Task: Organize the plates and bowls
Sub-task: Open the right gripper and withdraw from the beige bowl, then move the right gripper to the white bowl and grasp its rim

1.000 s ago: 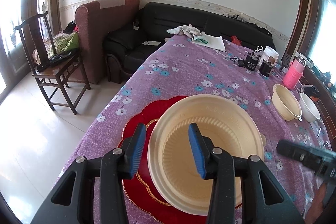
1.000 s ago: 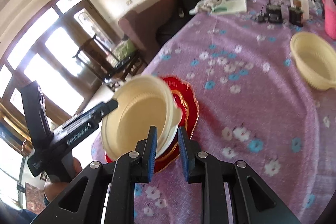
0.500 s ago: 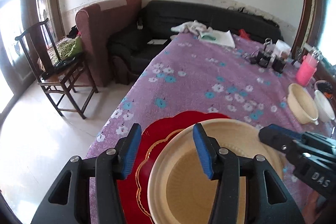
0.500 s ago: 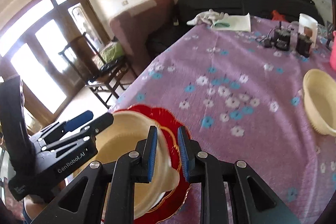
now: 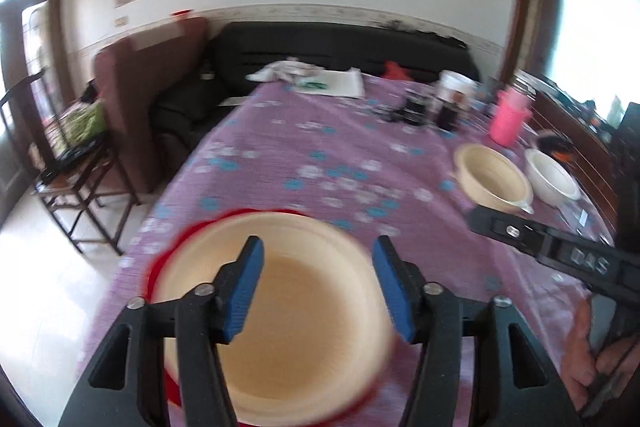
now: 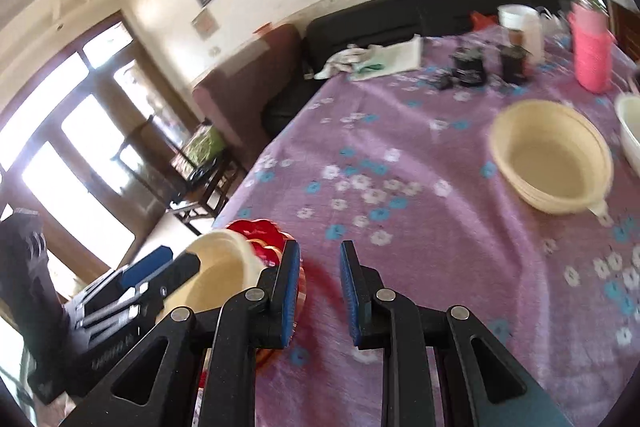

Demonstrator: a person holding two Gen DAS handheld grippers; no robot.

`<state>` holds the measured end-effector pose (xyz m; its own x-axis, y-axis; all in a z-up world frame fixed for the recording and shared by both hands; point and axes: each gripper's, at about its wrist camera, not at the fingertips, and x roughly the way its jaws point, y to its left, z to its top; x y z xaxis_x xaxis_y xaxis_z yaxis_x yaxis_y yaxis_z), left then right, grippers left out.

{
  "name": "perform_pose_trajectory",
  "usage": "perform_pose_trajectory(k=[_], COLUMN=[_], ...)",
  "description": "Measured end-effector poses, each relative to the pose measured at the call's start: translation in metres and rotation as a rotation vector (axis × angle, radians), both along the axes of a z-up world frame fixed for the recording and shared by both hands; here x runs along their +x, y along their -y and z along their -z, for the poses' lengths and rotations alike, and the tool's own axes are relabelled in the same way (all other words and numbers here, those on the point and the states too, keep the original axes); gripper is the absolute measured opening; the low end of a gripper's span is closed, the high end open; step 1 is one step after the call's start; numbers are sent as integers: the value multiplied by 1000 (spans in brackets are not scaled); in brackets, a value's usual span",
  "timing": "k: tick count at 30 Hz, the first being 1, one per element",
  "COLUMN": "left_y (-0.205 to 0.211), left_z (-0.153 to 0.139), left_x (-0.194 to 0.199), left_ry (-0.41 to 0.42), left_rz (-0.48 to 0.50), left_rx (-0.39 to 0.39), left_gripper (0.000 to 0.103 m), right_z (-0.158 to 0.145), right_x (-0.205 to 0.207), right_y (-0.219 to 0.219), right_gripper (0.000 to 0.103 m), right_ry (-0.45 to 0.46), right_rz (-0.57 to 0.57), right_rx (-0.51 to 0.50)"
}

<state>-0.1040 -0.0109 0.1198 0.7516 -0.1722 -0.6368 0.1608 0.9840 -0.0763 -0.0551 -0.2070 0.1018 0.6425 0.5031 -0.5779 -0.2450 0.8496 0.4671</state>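
Left gripper [image 5: 318, 285] has just been opening, nothing pinched; right gripper [image 6: 320, 287] sits narrow and empty. We've got one cream bowl [image 5: 276, 311] on the red plate [image 6: 260, 231]; two bowls [image 5: 494, 177] still wait across the bench [image 5: 340, 147].

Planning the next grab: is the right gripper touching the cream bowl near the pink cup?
Apart: the right wrist view shows flowered cloth between the right gripper and that cream bowl.

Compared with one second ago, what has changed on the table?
The left gripper has just been opening its jaws and has let go of the cream bowl, which now rests on the red plate. The right gripper has drawn away. The other cream bowl has not moved.
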Motion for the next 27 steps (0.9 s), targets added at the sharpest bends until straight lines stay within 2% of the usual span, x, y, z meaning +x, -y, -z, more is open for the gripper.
perform_pose_trajectory(k=[4,9,13,19,21,23,24,26,27], left_y=[50,115,153,215,225,226,224,212,209], left_z=[12,47,68,85,85,91,97,94,93], left_x=[-4,-1,6,18,31,46,53,56,58], left_ry=[-15,-97,-149,-128,-138,-134,-174,-177,-183], left_rz=[99,227,294,399,408,373,358,341,336], left_rx=[15,51,95,183,167,163,160,80,72], left_gripper=[63,64,64,63,63,66,67,68,69], right_z=[7,19,27,29,25,17,13,5,2], right_x=[-6,-14,-25,-42,-44,-45,-45,-42,-38], right_y=[41,102,155,223,242,259,268,285,293], right_gripper=[22,23,26,27,27,27,27,27,27], right_ry=[-18,-35,-50,-50,-46,-33,-26,-22,-26], right_rz=[77,209,323,480,522,559,585,626,644], right_rx=[25,43,64,97,105,109,106,107,106])
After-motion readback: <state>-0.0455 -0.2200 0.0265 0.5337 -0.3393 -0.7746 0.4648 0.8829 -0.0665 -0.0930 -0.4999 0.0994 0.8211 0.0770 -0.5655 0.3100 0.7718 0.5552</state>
